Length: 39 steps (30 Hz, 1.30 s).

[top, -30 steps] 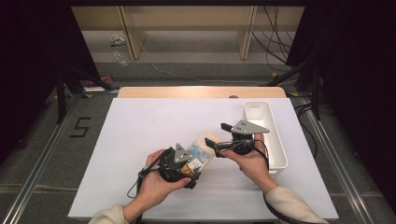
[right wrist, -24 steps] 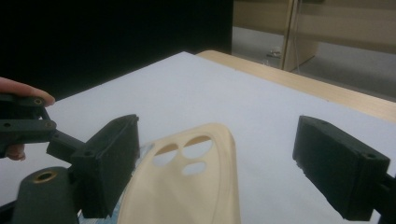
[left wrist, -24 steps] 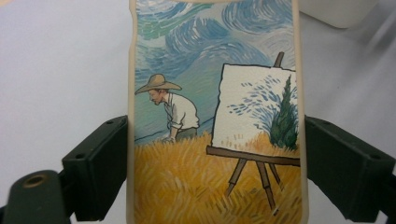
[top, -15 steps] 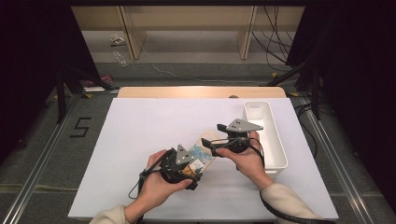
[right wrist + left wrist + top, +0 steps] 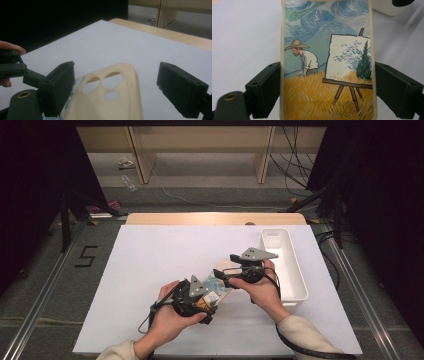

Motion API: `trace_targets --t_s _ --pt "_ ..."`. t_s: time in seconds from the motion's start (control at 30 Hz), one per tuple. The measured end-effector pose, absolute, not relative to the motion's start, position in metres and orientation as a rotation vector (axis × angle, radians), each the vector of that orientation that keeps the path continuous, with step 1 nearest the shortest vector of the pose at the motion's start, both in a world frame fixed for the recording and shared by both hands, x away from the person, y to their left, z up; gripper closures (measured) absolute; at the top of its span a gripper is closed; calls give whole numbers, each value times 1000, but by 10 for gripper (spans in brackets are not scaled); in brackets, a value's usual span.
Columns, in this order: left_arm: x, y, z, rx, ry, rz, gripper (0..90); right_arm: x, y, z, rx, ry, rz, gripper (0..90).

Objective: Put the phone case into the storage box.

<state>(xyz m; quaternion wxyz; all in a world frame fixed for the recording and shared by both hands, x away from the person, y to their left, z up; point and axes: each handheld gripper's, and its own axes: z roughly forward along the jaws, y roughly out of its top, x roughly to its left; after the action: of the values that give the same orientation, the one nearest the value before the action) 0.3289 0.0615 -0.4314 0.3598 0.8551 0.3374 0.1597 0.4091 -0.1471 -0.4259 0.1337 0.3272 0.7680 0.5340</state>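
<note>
White-topped table with wooden far edge, white oblong bin at its right side

Cream phone case printed with swirling blue sky, golden-yellow field, straw-hatted painter in white shirt, white canvas with dark green cypress on brown easel; black fingers; white counter with pale wood edge; white bin.

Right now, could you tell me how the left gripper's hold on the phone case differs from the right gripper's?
The left gripper has its fingers pressed against both long edges of the phone case; the right gripper stands open, its right finger clearly apart from the case. The left takes the painted lower part, the right brackets the cream camera-hole end. Both sit above the white table.
</note>
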Motion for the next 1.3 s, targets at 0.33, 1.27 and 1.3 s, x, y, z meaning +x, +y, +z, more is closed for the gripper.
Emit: trace_targets --t_s 0.33,1.27,1.3 --pt "329 61 -431 2203 867 412 120 410 -145 -428 957 2244 1543 163" --pt "328 60 -431 2206 858 410 121 411 -142 -431 982 2282 1550 229" --pt "329 60 -431 2206 858 410 121 410 -141 -431 983 2283 1551 234"
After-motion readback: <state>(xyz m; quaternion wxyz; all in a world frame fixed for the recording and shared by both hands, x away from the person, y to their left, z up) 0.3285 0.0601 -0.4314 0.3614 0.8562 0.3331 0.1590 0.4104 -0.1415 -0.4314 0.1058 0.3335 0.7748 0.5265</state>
